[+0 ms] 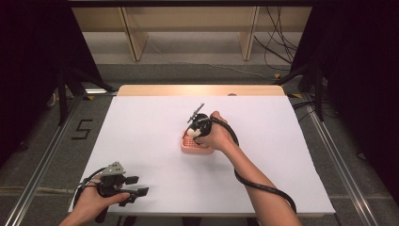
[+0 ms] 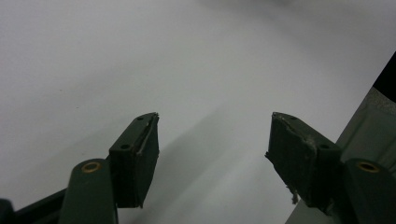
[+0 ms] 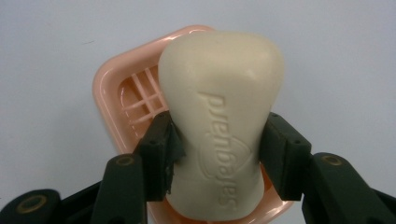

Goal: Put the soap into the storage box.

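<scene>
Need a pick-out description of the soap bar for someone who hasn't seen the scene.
Start at the white table and go to the pink soap dish near its middle. Just above the dish, the right hand-held gripper is shut on the soap bar, pinching its narrow waist. It is cream-white with an embossed brand name, unlike the pink slotted dish behind it.

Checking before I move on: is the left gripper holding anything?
No, the left gripper is open over the bare white table, nothing between its jaws.
</scene>
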The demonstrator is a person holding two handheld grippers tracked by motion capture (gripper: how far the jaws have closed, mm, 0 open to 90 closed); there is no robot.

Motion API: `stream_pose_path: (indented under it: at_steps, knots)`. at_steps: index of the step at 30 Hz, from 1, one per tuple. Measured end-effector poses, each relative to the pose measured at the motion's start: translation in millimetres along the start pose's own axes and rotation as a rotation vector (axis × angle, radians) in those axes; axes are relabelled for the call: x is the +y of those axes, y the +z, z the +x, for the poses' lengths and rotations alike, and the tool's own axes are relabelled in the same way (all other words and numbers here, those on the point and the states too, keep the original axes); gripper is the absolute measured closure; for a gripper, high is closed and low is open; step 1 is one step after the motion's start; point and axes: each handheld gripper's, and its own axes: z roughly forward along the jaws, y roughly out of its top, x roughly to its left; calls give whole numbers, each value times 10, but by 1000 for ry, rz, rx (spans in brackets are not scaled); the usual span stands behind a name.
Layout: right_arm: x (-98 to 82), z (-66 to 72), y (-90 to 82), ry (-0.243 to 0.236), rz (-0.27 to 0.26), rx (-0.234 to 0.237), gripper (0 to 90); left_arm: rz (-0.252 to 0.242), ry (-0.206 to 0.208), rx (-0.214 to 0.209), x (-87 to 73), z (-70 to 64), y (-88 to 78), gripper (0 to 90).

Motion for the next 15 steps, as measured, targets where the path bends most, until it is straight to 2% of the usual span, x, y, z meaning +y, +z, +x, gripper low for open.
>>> stream_pose_path:
  at_steps: [10, 15]
  knots:
    - [0, 11, 10, 6, 6, 7, 496, -1, 0, 1, 0, 0, -1, 332]
    - [-4, 14, -28, 29, -29, 19, 476, 5, 5, 4, 0, 1, 1, 332]
